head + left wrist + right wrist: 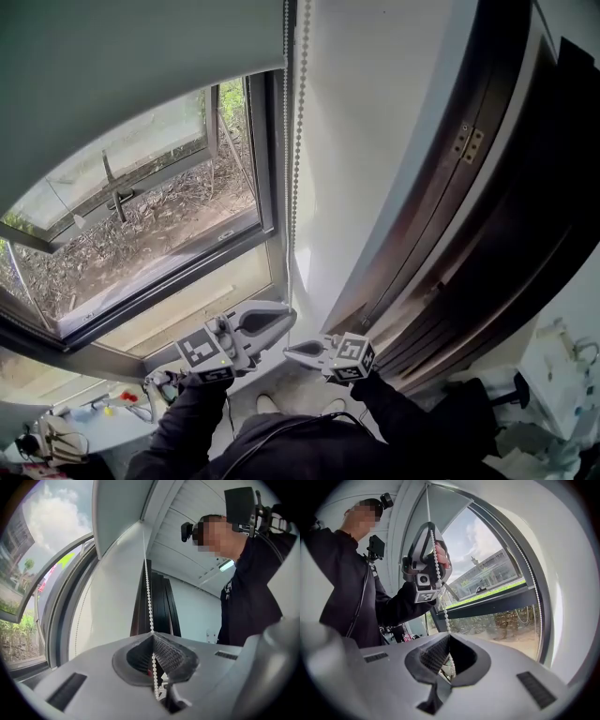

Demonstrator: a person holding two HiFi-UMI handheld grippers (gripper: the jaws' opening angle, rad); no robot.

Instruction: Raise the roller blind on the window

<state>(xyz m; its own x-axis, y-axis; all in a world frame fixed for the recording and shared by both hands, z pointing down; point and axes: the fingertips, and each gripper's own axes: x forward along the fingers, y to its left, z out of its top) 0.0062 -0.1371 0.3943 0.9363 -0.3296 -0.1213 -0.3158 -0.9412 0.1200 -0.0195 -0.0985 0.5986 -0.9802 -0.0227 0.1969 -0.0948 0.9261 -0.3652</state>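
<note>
The grey roller blind (pixel 112 75) covers the upper part of the window (pixel 141 225). Its white bead chain (pixel 298 141) hangs down the window's right side. My left gripper (pixel 290 319) is shut on the chain; in the left gripper view the beads (pixel 149 597) run straight into the closed jaw tips (pixel 152 635). Just below it, my right gripper (pixel 289 352) is also shut on the chain, which passes between its closed jaws (pixel 449 637). In the right gripper view the left gripper (pixel 425 569) sits higher up on the same chain (pixel 437 573).
A white wall (pixel 366 141) stands right of the chain, and beyond it a dark wooden door frame (pixel 469 187). The window sill (pixel 178 309) lies below the glass. A cluttered desk corner (pixel 84 417) is at the lower left.
</note>
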